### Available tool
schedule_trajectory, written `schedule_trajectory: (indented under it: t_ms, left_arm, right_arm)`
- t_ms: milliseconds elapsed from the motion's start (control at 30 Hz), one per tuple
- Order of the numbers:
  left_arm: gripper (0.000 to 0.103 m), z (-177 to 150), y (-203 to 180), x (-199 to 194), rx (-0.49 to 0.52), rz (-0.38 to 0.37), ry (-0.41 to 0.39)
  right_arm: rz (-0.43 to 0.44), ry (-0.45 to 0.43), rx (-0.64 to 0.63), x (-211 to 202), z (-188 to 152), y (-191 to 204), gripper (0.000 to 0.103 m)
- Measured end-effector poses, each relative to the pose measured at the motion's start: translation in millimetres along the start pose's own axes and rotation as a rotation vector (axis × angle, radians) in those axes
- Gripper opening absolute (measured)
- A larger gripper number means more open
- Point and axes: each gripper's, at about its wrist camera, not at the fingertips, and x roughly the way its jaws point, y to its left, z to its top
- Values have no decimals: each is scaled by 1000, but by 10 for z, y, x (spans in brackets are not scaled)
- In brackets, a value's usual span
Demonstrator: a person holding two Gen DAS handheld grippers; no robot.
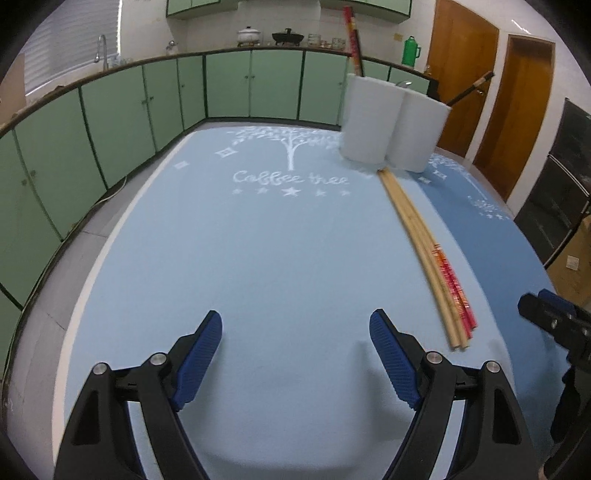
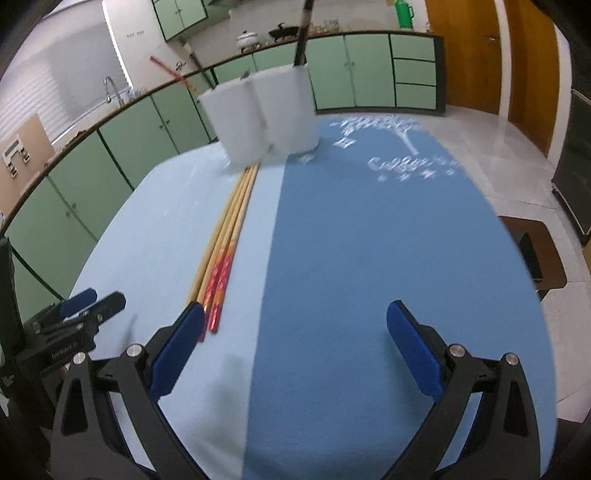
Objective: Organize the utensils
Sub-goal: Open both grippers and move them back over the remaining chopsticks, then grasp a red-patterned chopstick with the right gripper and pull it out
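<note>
Behind the two white holders [image 2: 260,118], blurred in the right wrist view, the far tips of the chopsticks [image 2: 225,236] are hidden, their red ends vanish behind the right tool [image 2: 295,325], and the dark handle [image 2: 303,33] leaves the top edge.

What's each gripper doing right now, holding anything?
Left gripper: open, holding nothing.
Right gripper: open, holding nothing; chopsticks lie beside its left finger.

I see smooth wooden chopsticks [image 1: 417,236], some with shiny red paint, lying by the matt white foam holders [image 1: 391,123]. My blue pads [image 1: 201,354] look like bumpy rubber.
</note>
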Motion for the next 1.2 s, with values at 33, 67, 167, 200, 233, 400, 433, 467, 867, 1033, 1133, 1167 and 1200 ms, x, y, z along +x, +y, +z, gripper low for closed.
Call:
schedule_trajectory:
  t_ms: [33,67,167,200,233,400,433,467,867,1033,1133,1167,1200]
  left_arm:
    - [81,-9,42,25,-5,6,8]
    - [81,-9,70,40,-10,8,16]
    - [81,-4,139,71,-14,24,25]
    - [81,0,158,77,-18,27,27]
    - [81,10,173,80,-23,24,28]
    - [81,24,166,109,-14,23,31]
    - [81,25,166,112,-14,22,30]
    - [81,27,167,116,-13,21,30]
    - [81,40,166,141,-11,22,32]
    - [81,44,153,149,-6,28,34]
    - [81,43,148,149,-5,31,36]
    - [81,42,145,146,-5,32,36]
    - [81,42,142,148,-5,31,36]
  right_arm:
    - [0,9,-7,27,-2,24,96]
    - [1,13,-13,23,1,26,95]
    - [-5,26,-36,67,-24,112,91]
    - [-13,28,-47,82,-28,149,88]
    - [-19,33,-59,100,-27,181,82]
    - [-22,48,-76,170,-18,246,74]
    - [-16,52,-80,177,-16,256,71]
    - [-16,53,-83,188,-14,266,68]
    - [-60,61,-173,289,-13,450,52]
    - [-57,54,-170,274,-29,453,38]
    - [-41,55,-180,276,-44,487,27]
    - [-40,56,-184,279,-46,499,21]
    - [-38,54,-181,280,-43,501,17]
